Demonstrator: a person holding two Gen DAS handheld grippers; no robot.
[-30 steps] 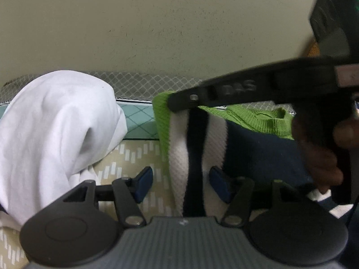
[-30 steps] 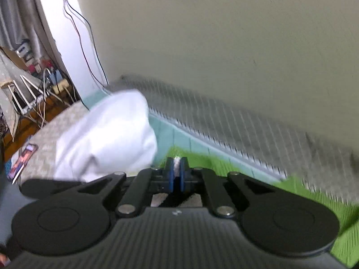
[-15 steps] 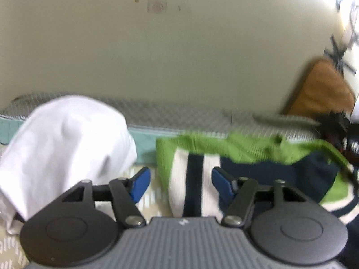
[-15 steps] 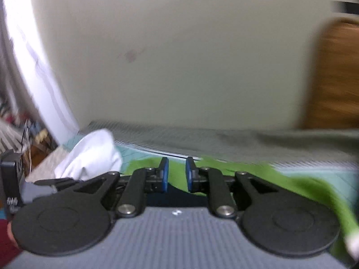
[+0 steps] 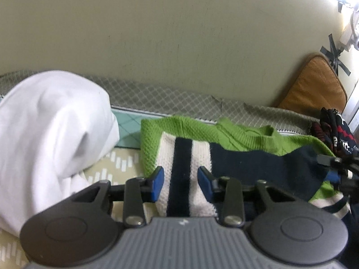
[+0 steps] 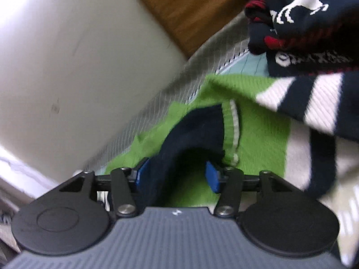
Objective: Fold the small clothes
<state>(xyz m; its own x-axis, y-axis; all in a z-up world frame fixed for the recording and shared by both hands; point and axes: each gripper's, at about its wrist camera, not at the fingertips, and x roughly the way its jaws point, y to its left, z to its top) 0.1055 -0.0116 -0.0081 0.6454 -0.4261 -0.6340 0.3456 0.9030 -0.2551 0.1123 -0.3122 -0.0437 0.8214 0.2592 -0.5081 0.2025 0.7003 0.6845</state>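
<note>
Between the left gripper's (image 5: 180,182) closing jaws: striped sweater (image 5: 224,152), partly folded, not pinched. Right gripper (image 6: 177,176): jaws apart, straddling navy sleeve (image 6: 193,134). Folding unfinished.

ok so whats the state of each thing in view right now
green striped sweater: partly folded, lying on the bed
white garment: bunched in a heap
dark reindeer sweater: crumpled pile
left gripper: just been closing, astride the sweater's striped edge
right gripper: partly open around a navy fold

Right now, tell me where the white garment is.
In the left wrist view the white garment is heaped at the left on the patterned bedcover, just left of the green striped sweater.
</note>
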